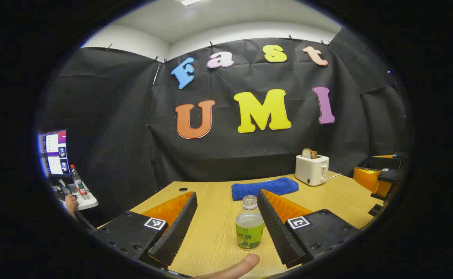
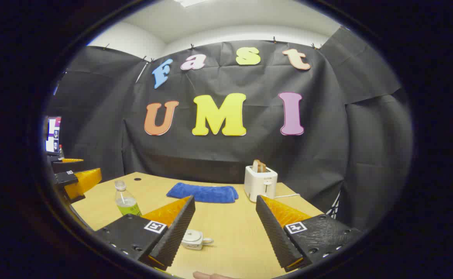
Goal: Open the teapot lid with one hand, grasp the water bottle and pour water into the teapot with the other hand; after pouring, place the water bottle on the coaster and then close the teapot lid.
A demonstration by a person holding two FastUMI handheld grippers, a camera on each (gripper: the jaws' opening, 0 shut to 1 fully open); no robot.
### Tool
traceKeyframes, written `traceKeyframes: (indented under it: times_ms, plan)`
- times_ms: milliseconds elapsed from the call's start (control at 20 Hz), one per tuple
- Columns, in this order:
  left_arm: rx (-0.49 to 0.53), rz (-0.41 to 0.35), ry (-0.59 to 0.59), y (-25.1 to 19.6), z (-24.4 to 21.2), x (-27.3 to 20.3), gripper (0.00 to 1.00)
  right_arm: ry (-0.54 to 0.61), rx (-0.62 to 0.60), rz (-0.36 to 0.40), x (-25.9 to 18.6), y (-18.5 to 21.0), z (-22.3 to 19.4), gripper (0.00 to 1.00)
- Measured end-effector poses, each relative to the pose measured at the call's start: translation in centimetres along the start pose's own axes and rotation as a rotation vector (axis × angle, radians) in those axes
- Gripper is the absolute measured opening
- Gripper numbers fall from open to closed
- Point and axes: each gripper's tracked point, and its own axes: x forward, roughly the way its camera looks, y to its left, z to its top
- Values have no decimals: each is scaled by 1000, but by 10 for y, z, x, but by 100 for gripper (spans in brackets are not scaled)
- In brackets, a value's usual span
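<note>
1. Wooden table [image 1: 338, 197]: pale, spans the booth, carries every item below.
2. Blue towel [image 1: 265, 188]: folded, lying toward the back wall, well behind the task's things.
3. White toaster [image 1: 311, 169]: at the far right, bread standing in its slot, cord trailing off.
4. Left gripper [image 1: 228, 228]: jaws spread wide, nothing held. The water bottle [image 1: 249, 224] stands upright between its fingers, close to the right-hand one though touching neither, so it looks the nearer tool for the bottle.
5. Right gripper [image 2: 224, 232]: jaws spread wide, empty. In the right gripper view the bottle stands off to the left, and the left gripper shows at that edge, partly cut off.
6. Teapot [image 2: 194, 239]: small, white, lid on, low between the right gripper's fingers and just beside the left-hand one, partly hidden by it; which end is spout or handle is hard to tell.
7. Fingertip [image 1: 246, 265]: the person's, at the lower edge.
8. Coaster: cannot locate.
</note>
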Motion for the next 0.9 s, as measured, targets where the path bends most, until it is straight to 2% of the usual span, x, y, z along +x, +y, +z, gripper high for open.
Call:
traceKeyframes:
  times_ms: [350, 400, 900]
  plan:
    - [-13, 5, 11, 5, -6, 3, 97, 5, 13, -23, 5, -11, -3, 95]
    - [-18, 9, 13, 7, -7, 2, 98, 10, 16, -23, 7, -11, -3, 97]
    - [-26, -4, 26, 2, -12, 7, 98, 43, 30, -15, 18, -11, -17, 95]
